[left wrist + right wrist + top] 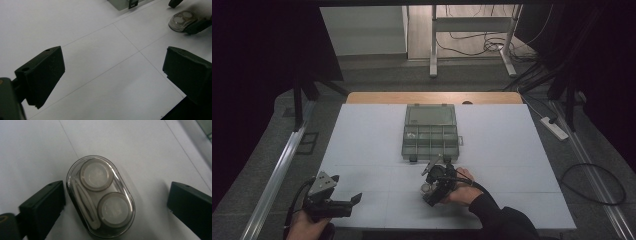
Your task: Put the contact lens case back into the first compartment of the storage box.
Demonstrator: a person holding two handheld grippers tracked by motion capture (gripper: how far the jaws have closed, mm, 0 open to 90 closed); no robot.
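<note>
A clear oval contact lens case (100, 197) with two round wells and a white tweezer piece lies on the white table top (372, 135). My right gripper (115, 195) stands open over it, one jaw on each side. The left jaw is close against the case's edge and the right jaw is well apart from it. In the high view the case (427, 189) sits near the front middle, under the right gripper (431, 192). My left gripper (346, 190) is open at the front left with nothing between its jaws (112, 62). From there the case (182, 20) shows at the upper right.
An open grey compartment box (430, 132) with a clear lid stands in the middle of the table, just beyond the right gripper; its corner (125, 3) shows in the left gripper view. A wooden edge (432, 97) runs along the far side. Cables lie on the floor.
</note>
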